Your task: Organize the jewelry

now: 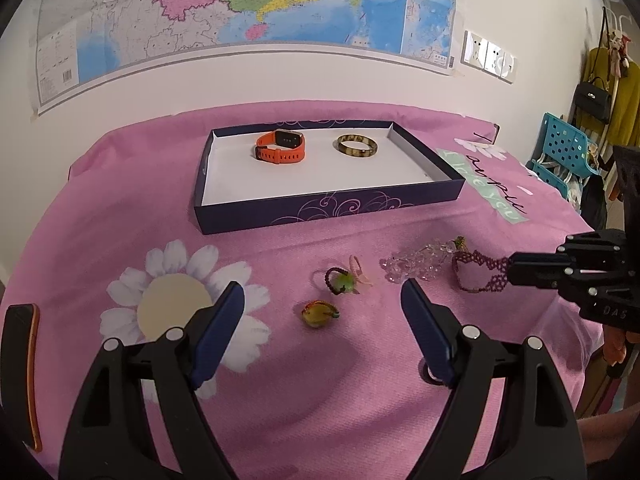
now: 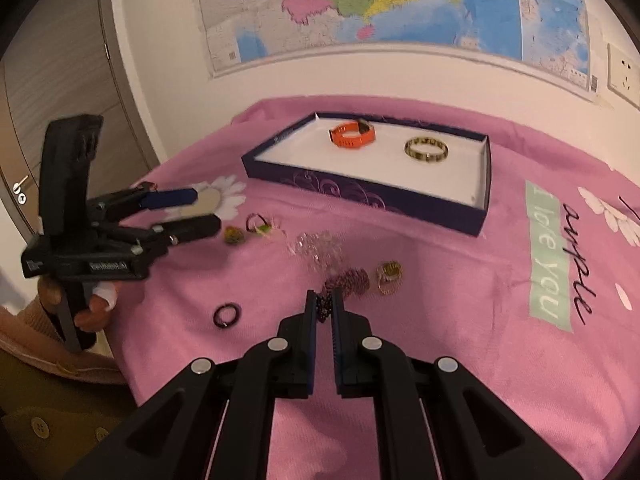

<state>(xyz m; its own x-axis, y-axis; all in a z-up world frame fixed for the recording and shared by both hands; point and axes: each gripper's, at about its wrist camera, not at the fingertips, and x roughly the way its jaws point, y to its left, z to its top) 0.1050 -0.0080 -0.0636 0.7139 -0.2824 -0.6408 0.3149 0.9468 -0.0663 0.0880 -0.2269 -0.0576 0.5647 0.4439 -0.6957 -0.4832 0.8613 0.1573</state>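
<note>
My right gripper [image 2: 324,299] is shut on one end of a purple beaded bracelet [image 2: 350,280], and the rest of the bracelet trails onto the pink cloth. In the left wrist view that gripper [image 1: 510,270] comes in from the right, pinching the same bracelet [image 1: 476,276]. My left gripper [image 1: 322,286] hangs open over the cloth with nothing between its fingers. Just beyond it lie a green-stone ring [image 1: 340,280] and a yellow ring [image 1: 318,313]. A clear crystal bracelet [image 1: 416,262] lies beside the purple one. The purple tray [image 1: 320,212] holds an orange watch [image 1: 282,146] and a mottled bangle [image 1: 357,146].
A black ring [image 2: 227,315] and a gold ring [image 2: 389,274] lie on the cloth near my right gripper. My left gripper [image 2: 208,210] appears at the left of the right wrist view, held by a hand [image 2: 94,308]. The table backs onto a wall with a map [image 1: 240,8].
</note>
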